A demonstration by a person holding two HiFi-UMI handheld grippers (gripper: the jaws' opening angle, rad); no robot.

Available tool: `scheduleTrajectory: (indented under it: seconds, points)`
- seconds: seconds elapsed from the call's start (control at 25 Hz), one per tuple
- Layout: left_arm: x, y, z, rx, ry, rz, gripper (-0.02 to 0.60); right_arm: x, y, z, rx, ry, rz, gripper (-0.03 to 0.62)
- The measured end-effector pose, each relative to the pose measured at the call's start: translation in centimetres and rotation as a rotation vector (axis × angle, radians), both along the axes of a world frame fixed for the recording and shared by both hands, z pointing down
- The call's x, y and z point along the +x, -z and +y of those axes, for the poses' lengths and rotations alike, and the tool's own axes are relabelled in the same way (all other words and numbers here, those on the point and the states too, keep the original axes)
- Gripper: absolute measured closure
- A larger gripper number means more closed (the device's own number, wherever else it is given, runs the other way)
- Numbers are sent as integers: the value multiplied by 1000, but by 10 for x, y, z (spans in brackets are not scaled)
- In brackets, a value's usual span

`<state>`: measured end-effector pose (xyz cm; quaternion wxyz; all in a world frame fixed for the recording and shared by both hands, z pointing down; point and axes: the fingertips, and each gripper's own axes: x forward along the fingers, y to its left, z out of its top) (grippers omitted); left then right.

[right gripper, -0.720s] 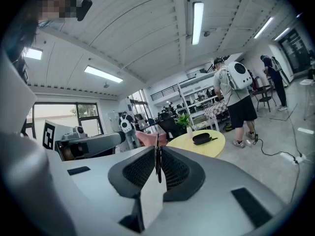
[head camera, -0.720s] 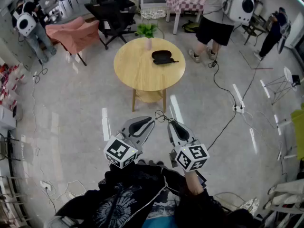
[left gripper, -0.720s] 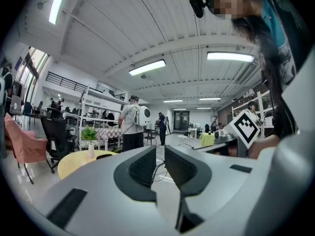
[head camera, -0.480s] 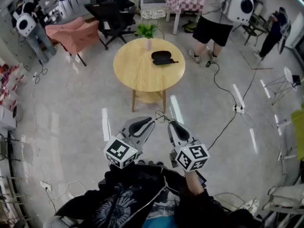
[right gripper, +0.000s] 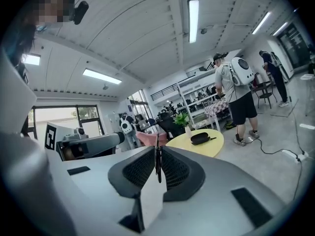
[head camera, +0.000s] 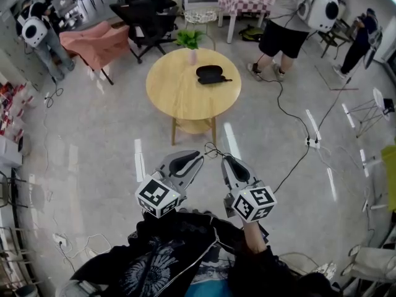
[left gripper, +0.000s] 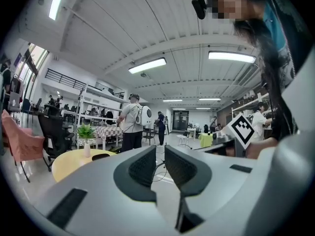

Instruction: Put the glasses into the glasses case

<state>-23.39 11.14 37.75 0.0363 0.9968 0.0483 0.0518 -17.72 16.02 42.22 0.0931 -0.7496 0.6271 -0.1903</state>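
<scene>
A black glasses case [head camera: 210,73] lies on the far right part of a round wooden table [head camera: 179,91]; a thin black piece sticks out at its right side. The right gripper view shows the case [right gripper: 199,138] too, far ahead. My right gripper [head camera: 225,160] is held near my chest, well short of the table, and is shut on thin black wire-framed glasses [head camera: 211,149]. A slim black part of those glasses [right gripper: 158,166] stands upright between the pads of the right gripper [right gripper: 158,151]. My left gripper [head camera: 197,158] hangs beside it. The left gripper's [left gripper: 160,154] jaws stand slightly apart, with nothing between them.
A small potted plant [head camera: 191,41] stands at the table's far edge. A person with a white backpack [head camera: 284,23] stands behind the table on the right. A cable [head camera: 291,113] runs across the floor. Black chairs [head camera: 145,17] and a pink-draped one [head camera: 99,42] are at the back left.
Both grippers stay almost where they were. The person with the white backpack has stepped to the right.
</scene>
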Motion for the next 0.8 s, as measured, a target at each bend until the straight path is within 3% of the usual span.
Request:
scheduleTrajectory:
  seconds: [0.28,0.48,0.8]
  points:
    - [25,1,9,6,23,12,529,24,-2,9,1,35,2,534]
    - [35,-9,18,10,30,-26,529,43,-8,10,6,45,-23,534]
    - [53,-23,-15,-8,59,-51,529,61,-28,-15,-9,58,-63,534]
